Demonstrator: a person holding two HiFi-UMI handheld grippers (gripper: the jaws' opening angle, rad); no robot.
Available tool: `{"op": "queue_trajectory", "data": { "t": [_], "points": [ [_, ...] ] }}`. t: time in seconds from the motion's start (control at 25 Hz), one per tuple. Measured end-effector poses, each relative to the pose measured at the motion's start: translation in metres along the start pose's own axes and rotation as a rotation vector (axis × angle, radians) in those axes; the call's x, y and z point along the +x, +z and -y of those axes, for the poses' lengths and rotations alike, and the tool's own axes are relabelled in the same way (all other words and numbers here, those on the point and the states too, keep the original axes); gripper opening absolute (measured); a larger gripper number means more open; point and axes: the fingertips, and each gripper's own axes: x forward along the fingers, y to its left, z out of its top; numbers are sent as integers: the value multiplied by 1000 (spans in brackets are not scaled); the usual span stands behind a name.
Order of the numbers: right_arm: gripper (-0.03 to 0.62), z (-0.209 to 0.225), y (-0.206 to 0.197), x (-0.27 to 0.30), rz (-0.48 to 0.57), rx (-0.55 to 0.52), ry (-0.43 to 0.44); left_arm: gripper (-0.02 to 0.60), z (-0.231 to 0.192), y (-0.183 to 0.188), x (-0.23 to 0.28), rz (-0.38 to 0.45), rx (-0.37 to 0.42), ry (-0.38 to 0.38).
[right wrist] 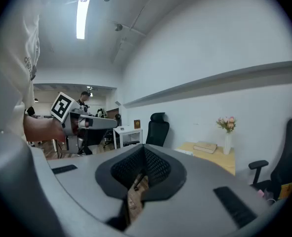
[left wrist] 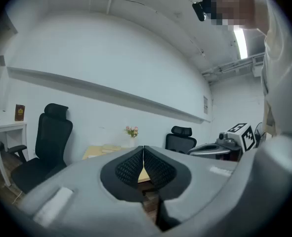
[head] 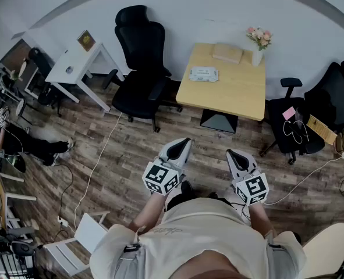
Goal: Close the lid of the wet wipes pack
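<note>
Left gripper and right gripper: their own views show the jaws together and empty. The head view shows the wet wipes pack on the table, well apart from both.

A light wooden table stands in the upper middle of the head view, on a wood-plank floor. On its top a wet wipes pack lies towards the left. A flat tan book lies further up, and a white vase of flowers stands at the upper right corner.

This is an office: black swivel chairs stand by a pale wooden desk and a small white desk on wood-look flooring. Plain white walls, a ceiling strip light and trailing cables show it too.
</note>
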Motion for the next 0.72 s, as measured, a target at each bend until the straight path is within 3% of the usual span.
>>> {"op": "queue_trajectory", "data": {
  "t": [0.24,0.44,0.72],
  "points": [
    [2,-11,13,32,-4,-7,-5,18,-37,15,-12,18,6,12],
    [2,-20,22,60,26,50,-21,18,-70,10,-23,4,-10,15],
    [2,-32,20,90,16,87,-100,18,-109,-3,-39,-21,-34,-29]
  ]
}}
